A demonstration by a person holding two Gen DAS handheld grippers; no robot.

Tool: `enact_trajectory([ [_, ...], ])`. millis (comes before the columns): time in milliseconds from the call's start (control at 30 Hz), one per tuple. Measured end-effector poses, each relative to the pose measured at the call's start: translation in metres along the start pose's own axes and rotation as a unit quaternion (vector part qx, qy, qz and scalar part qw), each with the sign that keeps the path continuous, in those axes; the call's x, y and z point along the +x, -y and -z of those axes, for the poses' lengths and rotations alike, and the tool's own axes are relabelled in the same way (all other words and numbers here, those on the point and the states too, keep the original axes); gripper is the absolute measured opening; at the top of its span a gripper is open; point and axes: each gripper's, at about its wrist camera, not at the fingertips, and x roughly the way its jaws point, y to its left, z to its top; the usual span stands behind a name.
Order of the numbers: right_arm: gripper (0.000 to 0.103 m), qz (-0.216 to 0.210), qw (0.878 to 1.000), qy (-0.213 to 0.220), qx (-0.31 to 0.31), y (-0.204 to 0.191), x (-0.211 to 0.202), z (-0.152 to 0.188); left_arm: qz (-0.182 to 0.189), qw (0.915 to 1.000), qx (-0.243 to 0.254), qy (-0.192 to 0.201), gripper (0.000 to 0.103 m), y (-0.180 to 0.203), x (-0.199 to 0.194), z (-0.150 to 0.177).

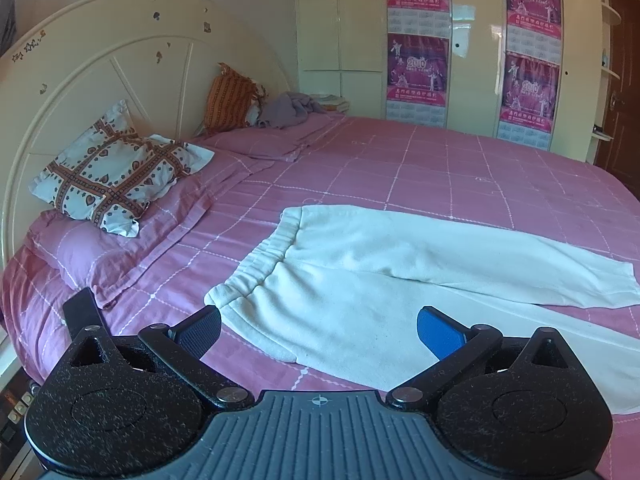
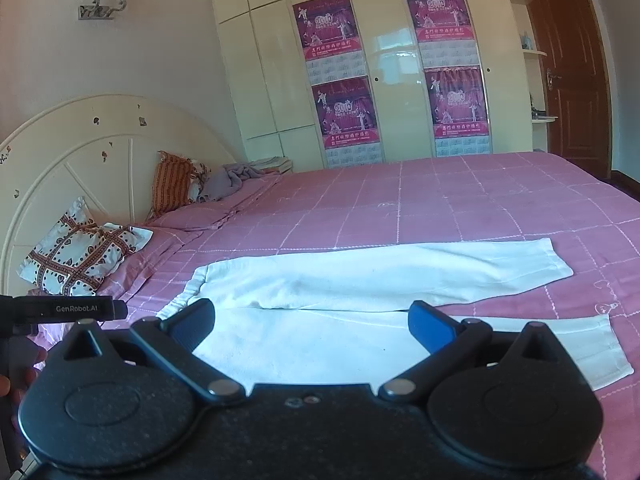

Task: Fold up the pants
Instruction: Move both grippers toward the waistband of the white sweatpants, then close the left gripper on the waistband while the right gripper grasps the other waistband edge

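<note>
1. The white pants (image 1: 360, 280) lie flat and unfolded on the pink checked bed (image 1: 440, 168), waistband to the left toward the headboard, both legs running out to the right.
2. The far leg lies straight with its cuff at the right; the near leg lies just beside it, angled a little toward you, and the two split apart toward the cuffs.
3. Your left tongs (image 1: 319, 332) stand wide, holding nothing. They hover over the near part of the seat, just right of the near end of the waistband; its corner lies just beyond the black left finger (image 1: 200, 330), and the blue right finger (image 1: 438, 330) is over the near leg.
4. Your right tongs (image 2: 312, 324) are also wide and hold nothing. In the right wrist view they sit over the upper part of the near leg, with the cuffs well off to the right and the waistband beyond the left finger.
5. At the left edge of that view your other gripper's body, marked "GenRobot.AI" (image 2: 76, 309), shows with part of a hand (image 2: 16, 376) below it.
6. Farther out: a heart-patterned pillow (image 1: 116, 176) lies at the left by the cream headboard (image 1: 100, 80), an orange striped pillow (image 1: 232, 98) stands farther along it, and a grey crumpled cloth (image 1: 288, 110) lies beside that.
7. Behind the bed, a cream wardrobe (image 2: 272, 60) carries four purple posters (image 2: 328, 26); a brown door (image 2: 568, 60) is at the far right.
</note>
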Motion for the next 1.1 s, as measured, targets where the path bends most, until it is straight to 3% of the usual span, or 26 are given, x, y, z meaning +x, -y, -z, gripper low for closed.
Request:
enact_trajectory([
  [667,0.103,-0.019,1.0,-0.018,0.006,-0.006,0.041,-0.011,-0.021,0.9992,0.028,-0.02,0.103,0.005,0.045,-0.017],
  [1100,0.103,-0.042,0.997,-0.051,-0.033,-0.023,0.109,-0.013,-0.043,0.9972,0.039,-0.047,0.103,-0.001,0.122,-0.038],
])
